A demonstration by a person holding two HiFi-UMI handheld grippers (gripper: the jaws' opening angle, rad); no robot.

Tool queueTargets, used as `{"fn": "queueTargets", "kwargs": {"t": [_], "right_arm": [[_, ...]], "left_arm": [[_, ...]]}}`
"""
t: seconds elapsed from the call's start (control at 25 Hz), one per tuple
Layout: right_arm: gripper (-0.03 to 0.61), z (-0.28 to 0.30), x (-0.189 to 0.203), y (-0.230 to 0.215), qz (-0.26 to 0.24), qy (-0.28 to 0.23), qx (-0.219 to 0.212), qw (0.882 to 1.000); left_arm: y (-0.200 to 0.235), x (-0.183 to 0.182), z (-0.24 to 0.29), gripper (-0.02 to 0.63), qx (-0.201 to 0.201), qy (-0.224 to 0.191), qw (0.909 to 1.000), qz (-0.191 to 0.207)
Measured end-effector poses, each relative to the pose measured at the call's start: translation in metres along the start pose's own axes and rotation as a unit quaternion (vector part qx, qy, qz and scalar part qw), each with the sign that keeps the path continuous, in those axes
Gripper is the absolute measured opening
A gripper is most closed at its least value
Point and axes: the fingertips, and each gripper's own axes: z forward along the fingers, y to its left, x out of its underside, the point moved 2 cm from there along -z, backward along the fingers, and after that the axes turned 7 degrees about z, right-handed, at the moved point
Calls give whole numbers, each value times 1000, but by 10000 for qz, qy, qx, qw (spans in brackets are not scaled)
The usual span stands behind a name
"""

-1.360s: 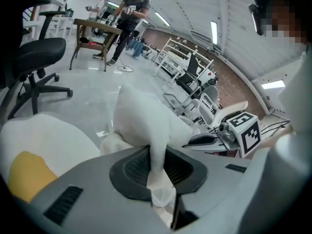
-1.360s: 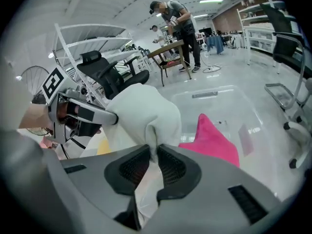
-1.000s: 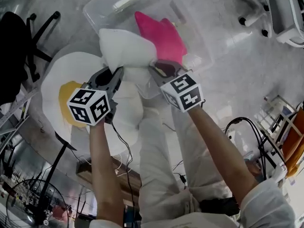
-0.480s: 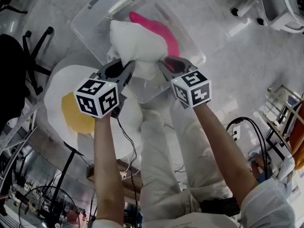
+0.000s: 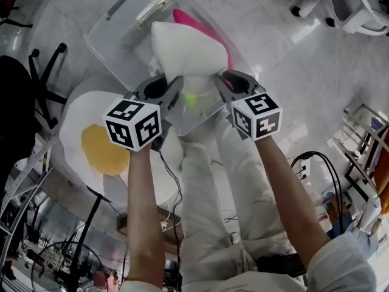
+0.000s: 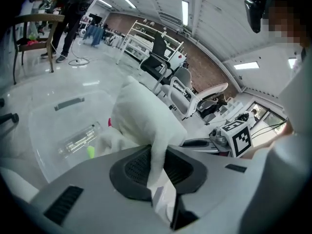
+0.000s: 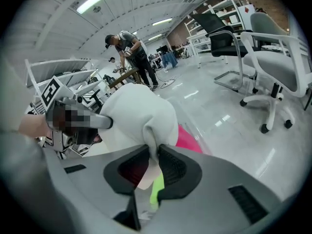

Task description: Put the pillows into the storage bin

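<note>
Head view: I've got the white pillow (image 5: pixel 185 53) slung between the left gripper (image 5: pixel 169 89) and the right gripper (image 5: pixel 223 79). It hangs over the clear storage bin (image 5: pixel 112 38), where a pink pillow (image 5: pixel 182 17) already lies. The egg pillow (image 5: pixel 91 145) sits on the floor beside the bin (that one is next, I'd guess). My worry here is that the white pillow looks bulky against the bin's opening. Letting go off-centre could leave it draped over the near rim or sliding out onto the floor.

Left gripper view: the jaws are pinched on only a thin fold at the pillow's edge. Cloth that thin could creep out under the pillow's weight, and then the whole thing would swing from the other corner.

Right gripper view: same story here, with the jaws clamped on a narrow pleat of cloth and the pink pillow just beyond. If one side lets go before the other, the pillow could tip sideways and land half across the pink one instead of settling inside.
</note>
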Motion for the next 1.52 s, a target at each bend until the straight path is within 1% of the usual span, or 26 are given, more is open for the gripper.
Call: {"fn": "queueTargets", "kwargs": {"t": [0.16, 0.24, 0.36, 0.52, 0.72, 0.8, 0.88, 1.04, 1.08, 1.16, 1.2, 1.28, 1.32, 1.36, 1.44, 1.52], "right_arm": [[75, 4, 14, 28, -260, 37, -350, 9990], [75, 11, 32, 42, -511, 229, -514, 9971], [75, 25, 67, 54, -827, 678, -596, 9925], [77, 42, 99, 54, -1077, 1235, -541, 9850], [80, 66, 127, 39, -1149, 1885, -363, 9746], [88, 72, 132, 35, -1257, 2018, -262, 9710], [92, 76, 134, 32, -1371, 2086, -179, 9682], [126, 77, 133, 25, -1342, 2098, 17, 9685], [134, 76, 131, 23, -1337, 2046, 100, 9696], [137, 75, 126, 22, -1363, 1879, 274, 9723], [137, 76, 123, 22, -1377, 1813, 339, 9732], [163, 79, 119, 22, -1422, 1782, 424, 9727], [181, 82, 118, 20, -1429, 1814, 451, 9719], [186, 84, 118, 17, -1391, 1853, 473, 9716], [182, 85, 117, 11, -1183, 1862, 511, 9740], [179, 83, 116, 11, -1027, 1838, 481, 9764]], "left_arm": [[13, 25, -24, 75, -266, -133, 9986, -445], [22, 48, -34, 75, -425, -104, 9966, -693], [33, 90, -40, 75, -556, 115, 9932, -1015], [46, 131, -30, 75, -557, 383, 9876, -1414], [62, 170, -9, 77, -464, 738, 9743, -2078], [66, 182, -3, 78, -477, 896, 9708, -2174], [71, 190, 1, 78, -555, 1021, 9693, -2169], [71, 197, 8, 91, -671, 1036, 9658, -2281], [70, 199, 10, 108, -682, 1050, 9654, -2289], [66, 202, 16, 175, -688, 1153, 9660, -2209], [65, 203, 18, 184, -721, 1202, 9664, -2154], [68, 204, 18, 210, -868, 1205, 9655, -2141], [69, 206, 18, 246, -932, 1202, 9634, -2205], [70, 210, 19, 296, -964, 1243, 9607, -2287], [66, 223, 21, 362, -971, 1443, 9559, -2368], [62, 232, 19, 362, -1021, 1576, 9555, -2277]]}}
